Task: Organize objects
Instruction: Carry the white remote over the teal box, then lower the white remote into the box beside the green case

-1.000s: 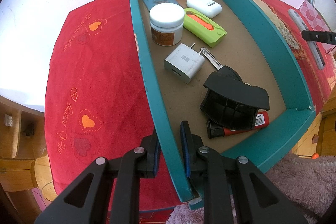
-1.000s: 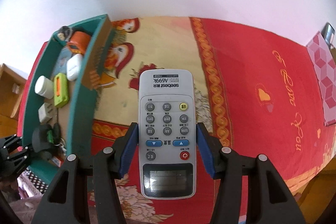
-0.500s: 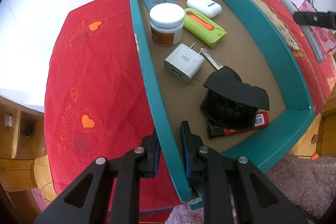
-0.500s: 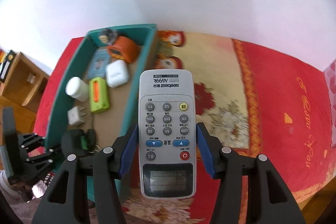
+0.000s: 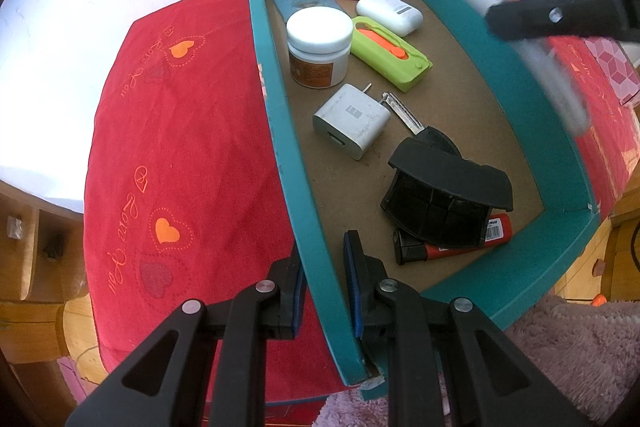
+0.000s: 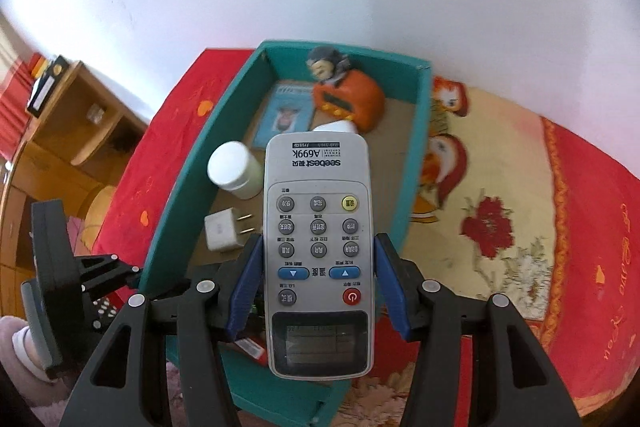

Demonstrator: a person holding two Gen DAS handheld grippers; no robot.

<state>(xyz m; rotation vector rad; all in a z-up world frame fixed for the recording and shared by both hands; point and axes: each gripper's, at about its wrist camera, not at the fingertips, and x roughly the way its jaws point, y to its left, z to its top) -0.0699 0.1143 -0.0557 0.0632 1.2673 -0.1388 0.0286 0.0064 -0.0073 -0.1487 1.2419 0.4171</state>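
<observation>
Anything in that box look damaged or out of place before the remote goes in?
The teal box has a frayed, whitish near corner beside the left gripper clamping its wall. The black plastic piece lies tilted on the red tube. Nothing spilled.

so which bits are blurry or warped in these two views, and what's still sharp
Left wrist view: the remote and right gripper are motion-smeared, while the box contents stay sharp, its walls bowed by the fisheye. Right wrist view: the remote is crisp, while the monkey clock and tablecloth look soft.
</observation>
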